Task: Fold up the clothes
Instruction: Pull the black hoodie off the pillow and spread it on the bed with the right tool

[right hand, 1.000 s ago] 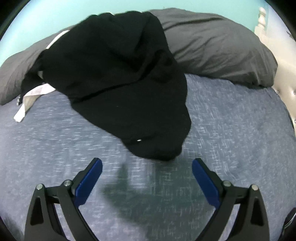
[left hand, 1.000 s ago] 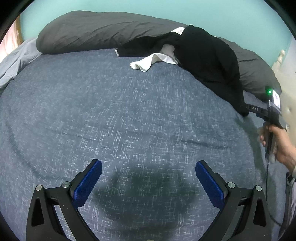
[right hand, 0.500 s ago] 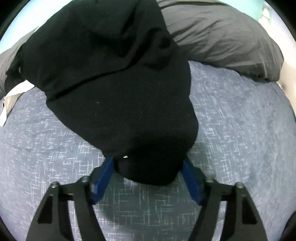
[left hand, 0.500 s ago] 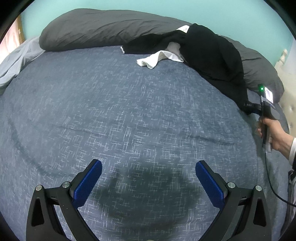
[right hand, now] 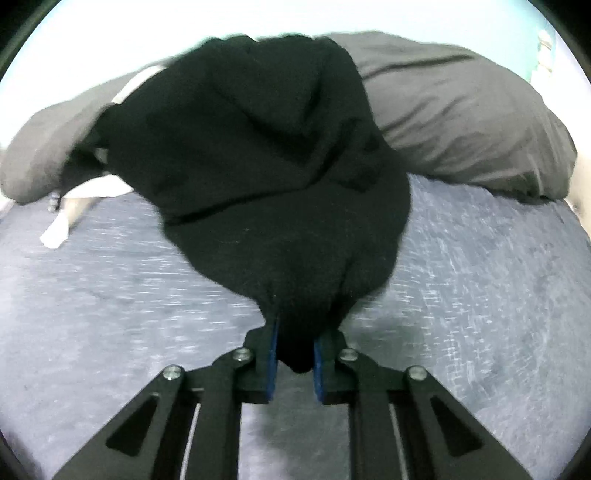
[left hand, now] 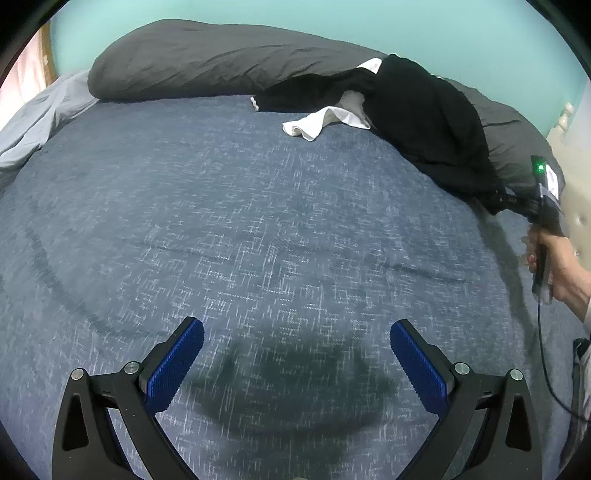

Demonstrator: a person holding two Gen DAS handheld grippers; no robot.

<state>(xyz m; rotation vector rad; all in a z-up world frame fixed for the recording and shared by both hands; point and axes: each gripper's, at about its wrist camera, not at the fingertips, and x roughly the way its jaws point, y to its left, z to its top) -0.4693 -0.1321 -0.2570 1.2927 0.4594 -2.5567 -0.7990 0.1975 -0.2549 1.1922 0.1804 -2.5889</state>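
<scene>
In the right wrist view, the right gripper (right hand: 294, 352) is seen closing its jaws on the near edge of a black garment (right hand: 258, 155), a bunched fold of which is pinched between the blue pads (right hand: 272, 354). The fabric is drawn into a narrow neck at the pads and widens away from them across the blue bedspread (right hand: 480, 295), up onto the grey pillow (right hand: 461, 122) behind. A white garment (right hand: 66, 218) is partly seen at the left, tucked under the black one.

In the left wrist view, the left gripper (left hand: 296, 363) is held above bare bedspread with its jaws spread wide and nothing between its pads (left hand: 173, 365); its shadow is cast on the cloth just ahead. Further off, at the right edge, a hand (left hand: 554, 258) is seen gripping the handle of the other gripper, whose tip meets the black garment's lower corner. Beyond, the white garment is spread beside the black one against the long grey pillow, with a turquoise wall (left hand: 332, 18) behind.
</scene>
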